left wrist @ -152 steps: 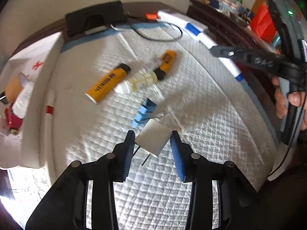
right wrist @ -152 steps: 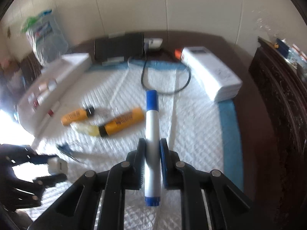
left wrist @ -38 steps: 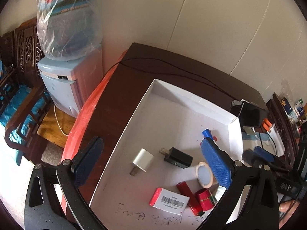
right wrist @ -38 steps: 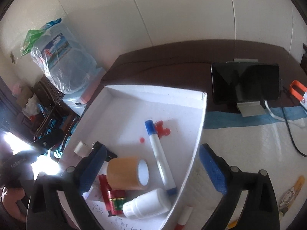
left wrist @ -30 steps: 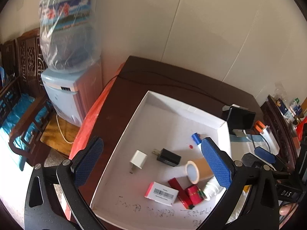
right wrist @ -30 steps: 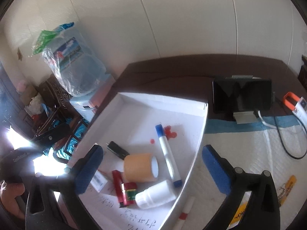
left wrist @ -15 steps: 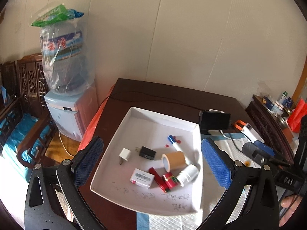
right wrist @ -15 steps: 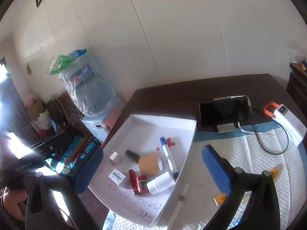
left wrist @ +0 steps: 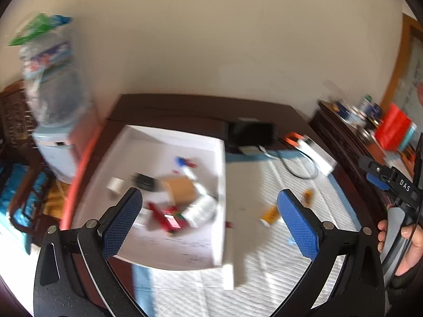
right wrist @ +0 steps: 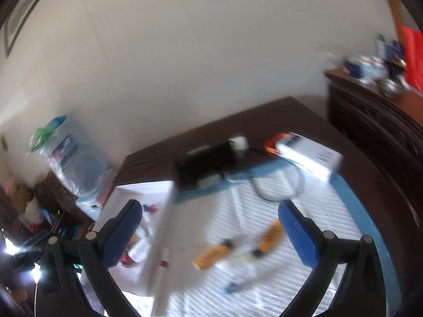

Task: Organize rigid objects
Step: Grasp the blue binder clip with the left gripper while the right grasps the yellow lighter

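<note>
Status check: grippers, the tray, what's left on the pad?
Left gripper open, empty. Right gripper open, empty. White tray holds several items. Orange tubes on the quilted pad; nothing blocking.

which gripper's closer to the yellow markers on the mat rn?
Right, likely. The right gripper hangs open directly over the yellow markers, framed between its fingers. The left gripper is open above the white tray's right wall, markers off toward its right finger.

White tray [left wrist: 219, 158] wall (left) blocks; quilted mat [left wrist: 290, 251] open.
</note>
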The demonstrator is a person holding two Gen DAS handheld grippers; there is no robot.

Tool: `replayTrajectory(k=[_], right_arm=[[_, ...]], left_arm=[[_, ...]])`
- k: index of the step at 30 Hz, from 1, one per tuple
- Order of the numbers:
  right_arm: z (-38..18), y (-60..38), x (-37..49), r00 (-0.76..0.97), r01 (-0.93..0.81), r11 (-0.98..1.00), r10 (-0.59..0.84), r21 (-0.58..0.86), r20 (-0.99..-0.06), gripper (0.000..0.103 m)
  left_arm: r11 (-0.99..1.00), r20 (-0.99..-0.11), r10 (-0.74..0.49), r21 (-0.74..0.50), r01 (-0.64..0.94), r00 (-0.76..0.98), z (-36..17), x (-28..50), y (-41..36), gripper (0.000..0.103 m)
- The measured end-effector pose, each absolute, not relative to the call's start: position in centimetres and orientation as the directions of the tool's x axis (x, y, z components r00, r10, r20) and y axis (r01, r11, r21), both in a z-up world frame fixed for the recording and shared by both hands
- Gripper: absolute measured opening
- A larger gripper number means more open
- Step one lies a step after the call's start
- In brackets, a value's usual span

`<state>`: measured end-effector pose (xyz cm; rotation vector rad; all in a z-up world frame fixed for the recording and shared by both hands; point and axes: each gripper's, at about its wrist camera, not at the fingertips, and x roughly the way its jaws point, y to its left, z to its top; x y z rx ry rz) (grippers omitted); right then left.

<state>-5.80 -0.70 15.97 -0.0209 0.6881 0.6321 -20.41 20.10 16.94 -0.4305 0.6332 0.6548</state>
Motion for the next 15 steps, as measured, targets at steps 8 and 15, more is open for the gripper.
replayTrajectory(k=[8,15], right_arm=[[16.3,-6.7,-3.9,0.629,-0.513,0.841,0.504,0.172,-0.592,0.103],[14.8,-8.9,0.2,0.603,-0.532,0.839,0.469,0.112,-0.645,0.103]], left_arm=[[0.852,-0.729,0.221,-0.179,-0.493,0.647,12.6,-11.9,15.1,0.103],[0.932,-0.807,0.112,-0.117,-0.344,0.579,5.3,-6.8,10.3,0.096]])
